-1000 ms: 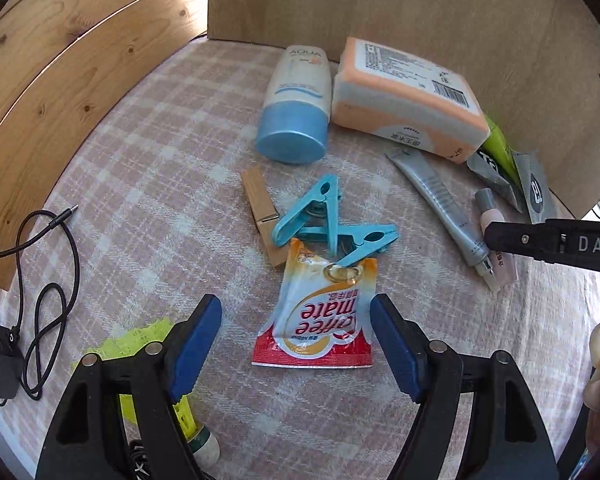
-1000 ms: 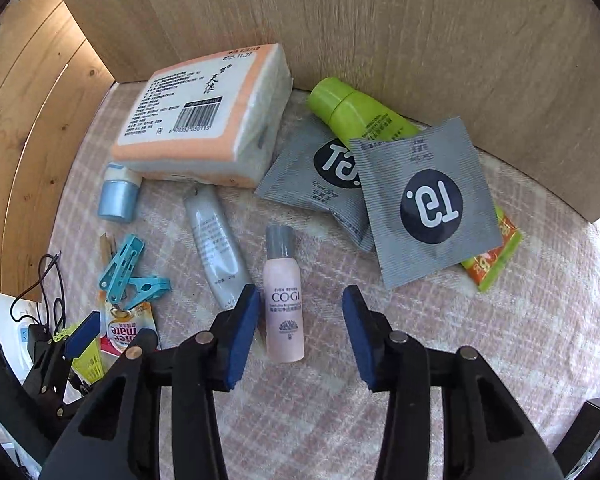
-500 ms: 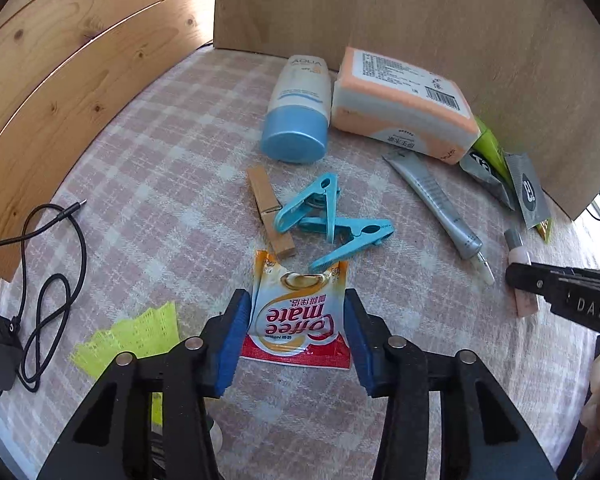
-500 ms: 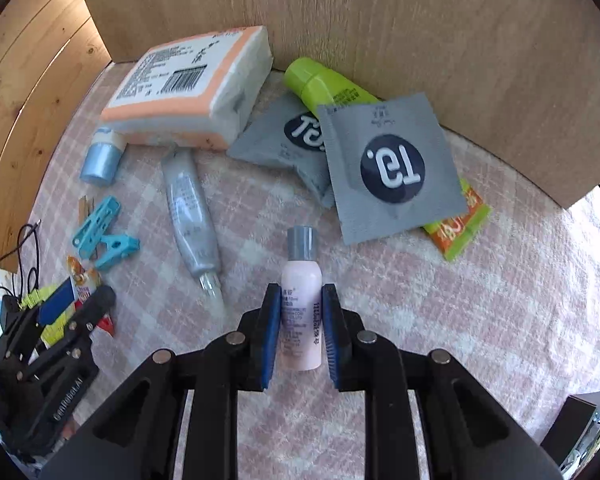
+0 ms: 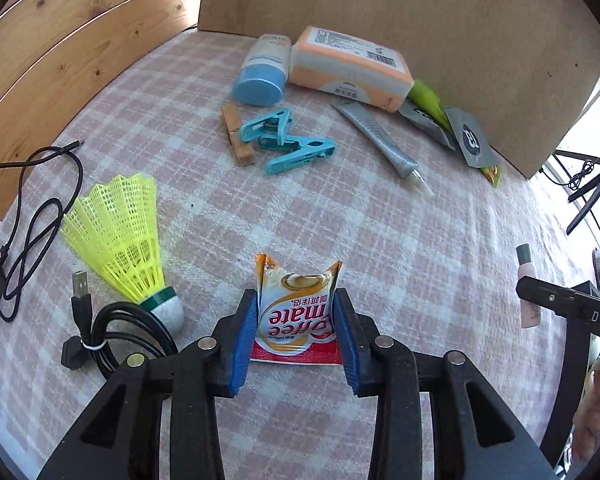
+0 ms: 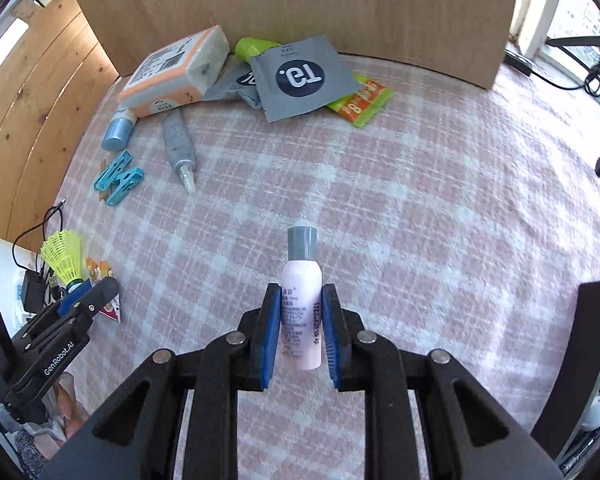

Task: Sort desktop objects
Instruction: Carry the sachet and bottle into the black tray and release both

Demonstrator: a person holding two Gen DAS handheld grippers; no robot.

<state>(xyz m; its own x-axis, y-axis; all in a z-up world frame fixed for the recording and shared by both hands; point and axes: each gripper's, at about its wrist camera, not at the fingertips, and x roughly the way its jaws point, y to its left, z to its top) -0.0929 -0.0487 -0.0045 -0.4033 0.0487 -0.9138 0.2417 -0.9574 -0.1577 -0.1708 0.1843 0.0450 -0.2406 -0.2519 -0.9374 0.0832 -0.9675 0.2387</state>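
Reading "Coffee mate": gripped sachet

My table's pink checked cloth carries a tissue pack, blue-capped bottle, clothes pegs, grey tube, sachets, shuttlecock, cables.

**Legible markings on the desktop items**

"Coffee mate" is printed in red, seen upside down, on the white, orange and red foil sachet. "T9." is shown in white on a dark circle on the grey square foil packet. A figure "8" can be made out on the orange and green snack wrapper. A barcode is carried on the orange and white tissue pack; its small print is too fine to be read. "GenRobot.AI" is marked on the black left tongs, and "DAS" on the black right tongs.
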